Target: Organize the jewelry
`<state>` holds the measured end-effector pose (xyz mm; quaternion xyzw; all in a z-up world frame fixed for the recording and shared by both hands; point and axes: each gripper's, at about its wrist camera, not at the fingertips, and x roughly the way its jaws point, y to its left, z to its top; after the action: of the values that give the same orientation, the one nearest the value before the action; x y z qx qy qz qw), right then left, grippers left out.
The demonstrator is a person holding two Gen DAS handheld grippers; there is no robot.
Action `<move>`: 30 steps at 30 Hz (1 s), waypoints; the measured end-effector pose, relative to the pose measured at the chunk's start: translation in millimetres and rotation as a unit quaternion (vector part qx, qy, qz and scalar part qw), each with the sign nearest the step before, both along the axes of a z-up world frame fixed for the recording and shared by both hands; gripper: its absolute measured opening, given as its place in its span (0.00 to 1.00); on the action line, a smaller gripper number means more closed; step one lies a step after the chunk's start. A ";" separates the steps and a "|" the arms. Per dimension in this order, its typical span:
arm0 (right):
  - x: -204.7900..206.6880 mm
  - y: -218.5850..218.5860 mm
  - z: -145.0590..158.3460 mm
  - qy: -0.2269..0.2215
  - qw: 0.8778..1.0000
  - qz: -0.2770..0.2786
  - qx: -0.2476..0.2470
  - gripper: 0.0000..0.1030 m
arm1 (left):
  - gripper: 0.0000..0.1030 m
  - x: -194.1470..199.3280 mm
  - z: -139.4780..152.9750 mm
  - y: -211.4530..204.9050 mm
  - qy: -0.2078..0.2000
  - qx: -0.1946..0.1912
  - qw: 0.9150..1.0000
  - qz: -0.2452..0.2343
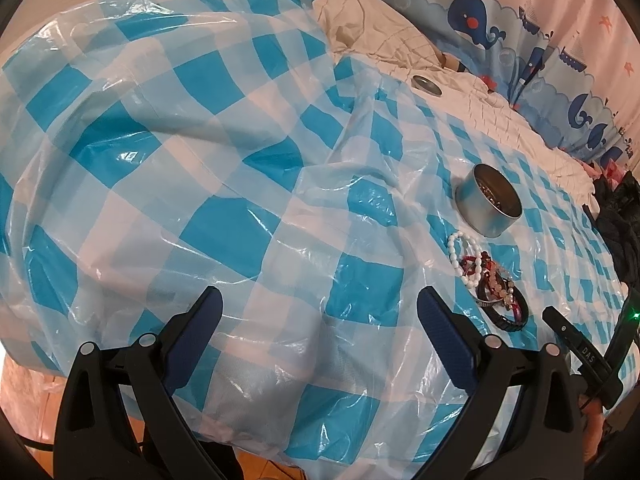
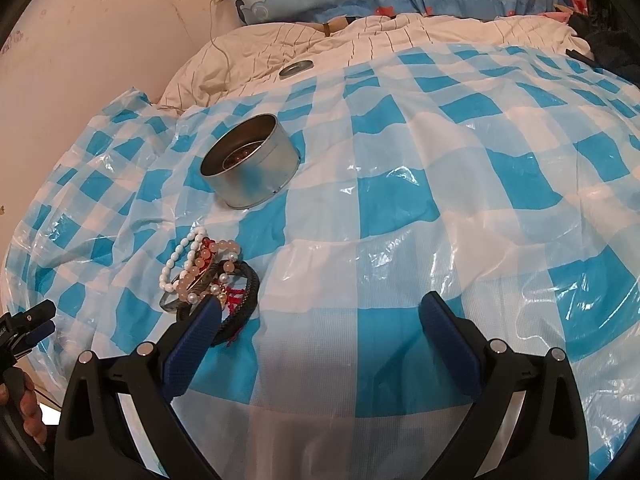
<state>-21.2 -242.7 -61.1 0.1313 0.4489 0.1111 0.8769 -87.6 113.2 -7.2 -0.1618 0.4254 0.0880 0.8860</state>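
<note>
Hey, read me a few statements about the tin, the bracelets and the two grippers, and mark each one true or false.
1. Both the left gripper and the right gripper are open and hold nothing. True.
2. The round metal tin has its lid on. False: it is open; the lid lies apart, further back on the bed.
3. The bracelets lie in a pile on the checkered plastic sheet. True.
4. The white bead bracelet is inside the tin. False: it lies in the pile outside.

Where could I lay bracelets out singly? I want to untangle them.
Bare checkered sheet spreads right of the round tin and bracelet pile, up to the white quilt. Crowded: the strip between tin and pile, near the right gripper.
</note>
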 end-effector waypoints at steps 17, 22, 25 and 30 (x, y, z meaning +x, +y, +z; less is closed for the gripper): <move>1.1 2.5 -0.6 -0.001 1.000 0.000 -0.005 0.93 | 0.91 0.8 -1.7 -0.6 0.003 -0.002 1.000 -0.001; 0.7 3.1 0.1 -0.001 1.000 0.000 -0.005 0.93 | 0.91 0.7 -1.8 0.0 0.003 -0.002 1.000 -0.002; 1.2 1.8 0.3 -0.001 1.000 -0.001 -0.002 0.93 | 0.91 0.6 -1.9 -0.2 0.002 -0.002 1.000 -0.001; 0.6 -0.1 4.6 -0.001 1.000 -0.004 0.014 0.93 | 0.91 2.7 -4.5 -8.0 0.002 0.012 1.000 -0.013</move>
<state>-20.5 -242.8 -56.5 0.1452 0.4458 0.1139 0.8759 -85.0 105.2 -11.8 -0.1454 0.4278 0.0819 0.8883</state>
